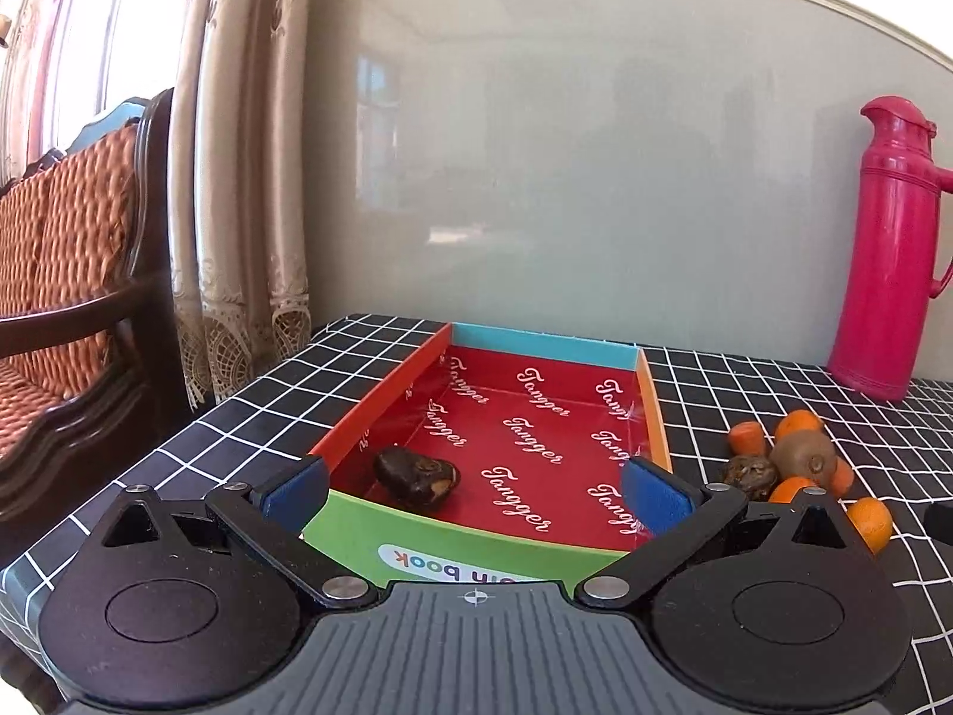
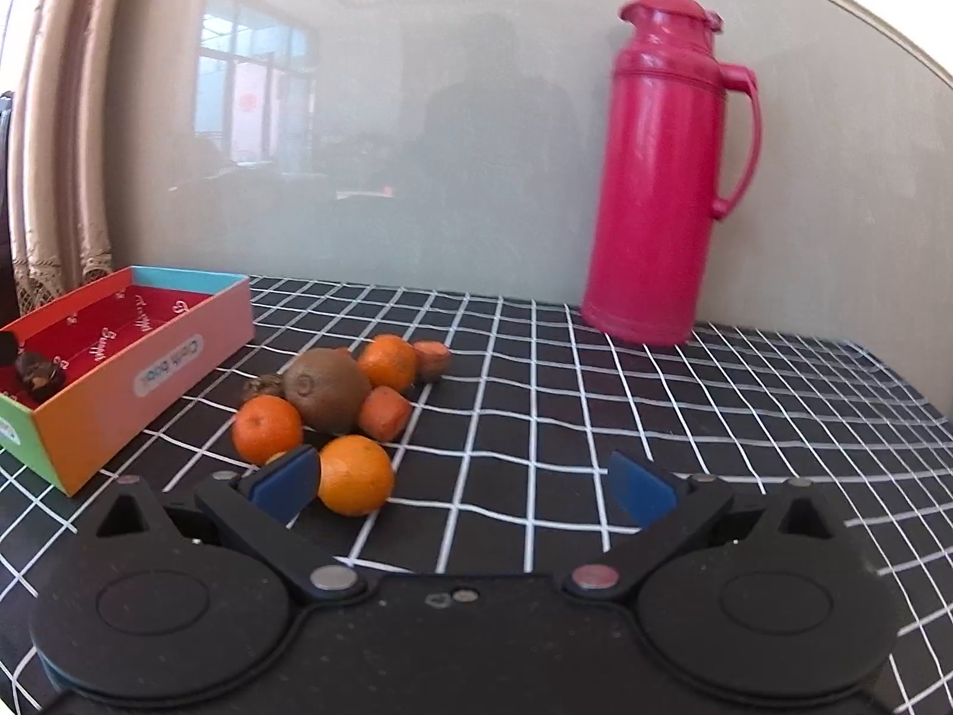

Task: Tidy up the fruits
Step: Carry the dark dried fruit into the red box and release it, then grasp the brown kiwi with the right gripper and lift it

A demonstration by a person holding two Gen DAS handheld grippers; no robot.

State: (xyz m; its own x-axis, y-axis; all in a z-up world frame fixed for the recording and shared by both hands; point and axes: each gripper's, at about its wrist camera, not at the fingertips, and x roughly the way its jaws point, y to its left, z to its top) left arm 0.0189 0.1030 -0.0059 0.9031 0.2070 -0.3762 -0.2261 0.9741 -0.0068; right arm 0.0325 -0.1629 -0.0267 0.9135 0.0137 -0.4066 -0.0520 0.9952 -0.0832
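Left claw (image 1: 476,491) gapes empty over the box (image 1: 476,554), dark fruit (image 1: 416,471) lying just beyond.

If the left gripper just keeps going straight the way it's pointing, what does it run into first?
Probably the box: its green near wall sits right between the open jaws of the left gripper. If it cleared that wall, the red floor comes next; the dark fruit lies left of centre. Depth is uncertain.

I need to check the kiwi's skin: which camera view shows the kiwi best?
The right wrist view: the kiwi lies close and almost whole among the oranges. The left wrist view shows it small, near the right edge.
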